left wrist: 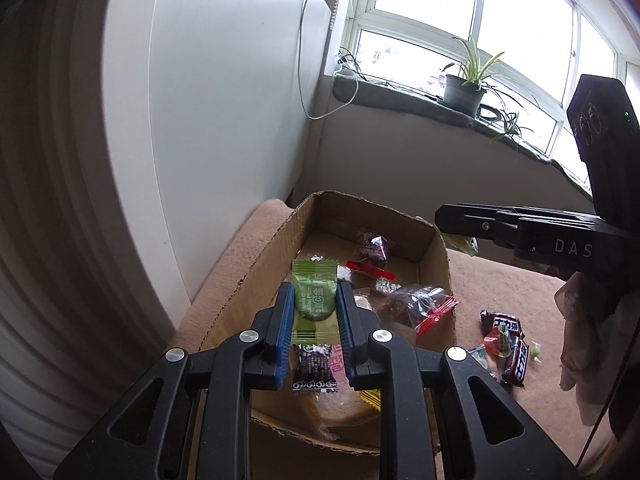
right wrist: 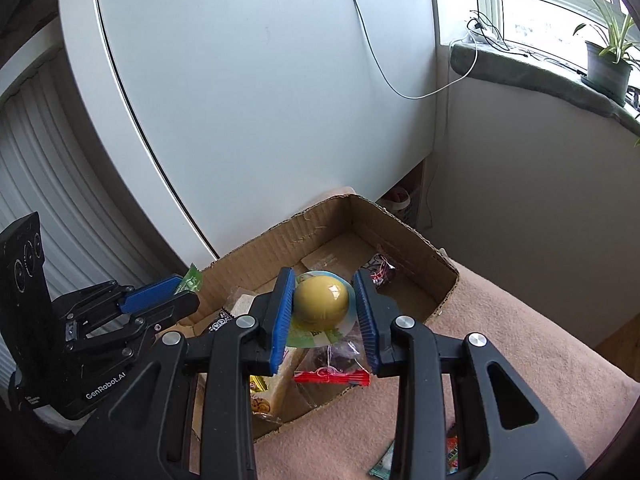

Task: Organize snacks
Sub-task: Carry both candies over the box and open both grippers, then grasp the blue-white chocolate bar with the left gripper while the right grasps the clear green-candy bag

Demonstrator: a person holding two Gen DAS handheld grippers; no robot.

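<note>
Blue ribbed pads on my black left gripper (left wrist: 315, 300) frame a green candy (left wrist: 313, 300) wrapper with a yellow end; my right gripper (right wrist: 324, 304), also black and blue, frames a mustard-yellow jelly cup (right wrist: 322, 300). Brown cardboard box (left wrist: 260, 264) on a peach blanket (left wrist: 500, 292); at its 3 o'clock, dark chocolate bars (left wrist: 508, 344) with white lettering.
</note>
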